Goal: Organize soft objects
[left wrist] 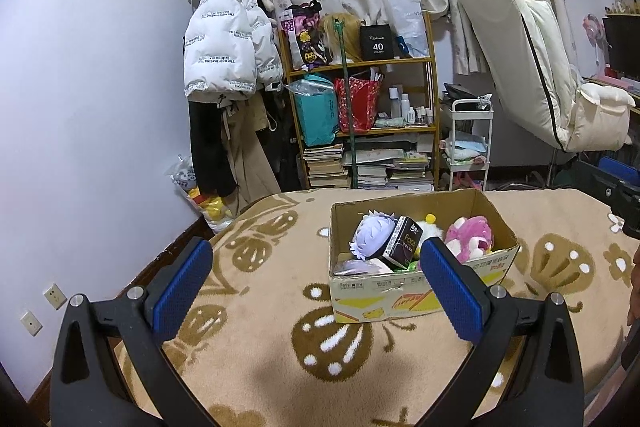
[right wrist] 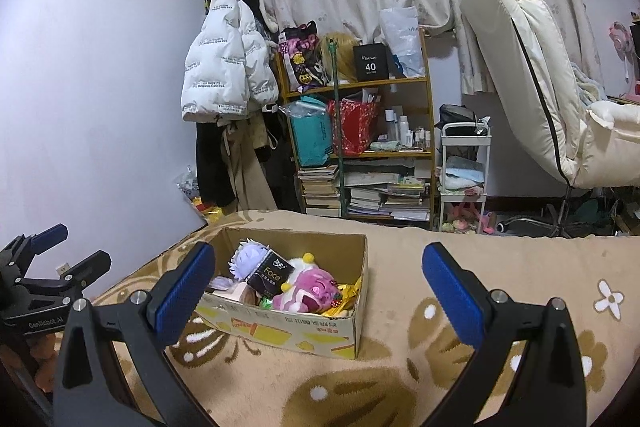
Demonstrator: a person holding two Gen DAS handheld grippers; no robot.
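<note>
An open cardboard box (left wrist: 416,297) (right wrist: 280,329) stands on a beige blanket with brown butterfly patterns. Inside lie a pink plush (left wrist: 470,237) (right wrist: 310,293), a pale purple plush (left wrist: 372,237) (right wrist: 248,259), a black tissue pack marked "Face" (left wrist: 404,241) (right wrist: 272,275) and a white plush with a yellow pom-pom (left wrist: 430,223). My left gripper (left wrist: 316,273) is open, held above the blanket just in front and left of the box, nothing between its blue pads. My right gripper (right wrist: 318,273) is open too, to the right of the box. The left gripper (right wrist: 60,247) also shows at the right wrist view's left edge.
Beyond the bed stand a wooden shelf (left wrist: 360,61) full of bags, bottles and books, a white trolley (left wrist: 468,143), a hanging white puffer jacket (left wrist: 224,47) and a cream reclining chair (left wrist: 540,67). The blanket (left wrist: 280,327) spreads around the box on every side.
</note>
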